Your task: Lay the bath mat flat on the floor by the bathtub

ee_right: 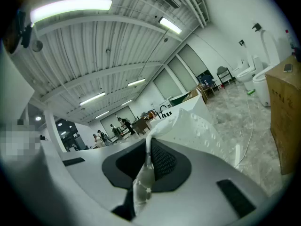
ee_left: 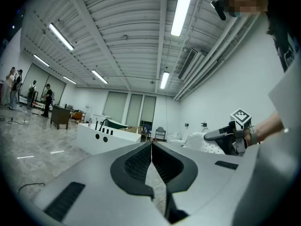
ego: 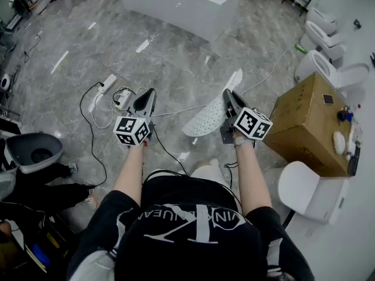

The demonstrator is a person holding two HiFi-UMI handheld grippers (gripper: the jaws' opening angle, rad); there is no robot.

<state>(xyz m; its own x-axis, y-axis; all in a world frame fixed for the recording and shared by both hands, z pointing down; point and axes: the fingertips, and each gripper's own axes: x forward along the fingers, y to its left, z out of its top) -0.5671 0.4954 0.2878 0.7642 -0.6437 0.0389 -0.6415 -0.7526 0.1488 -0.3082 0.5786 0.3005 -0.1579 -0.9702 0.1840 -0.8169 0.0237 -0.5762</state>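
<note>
Bath mat, seemingly light and floppy, pinched by one edge in the right claw over the floor, well short of the bathtub; left claw pressed together, empty, free for the far edge.

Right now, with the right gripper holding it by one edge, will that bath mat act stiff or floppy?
Probably floppy: the bath mat curves and sags from the right gripper. Likely light, since one pinched edge seems to carry it. Its dotted surface may grip the floor.
</note>
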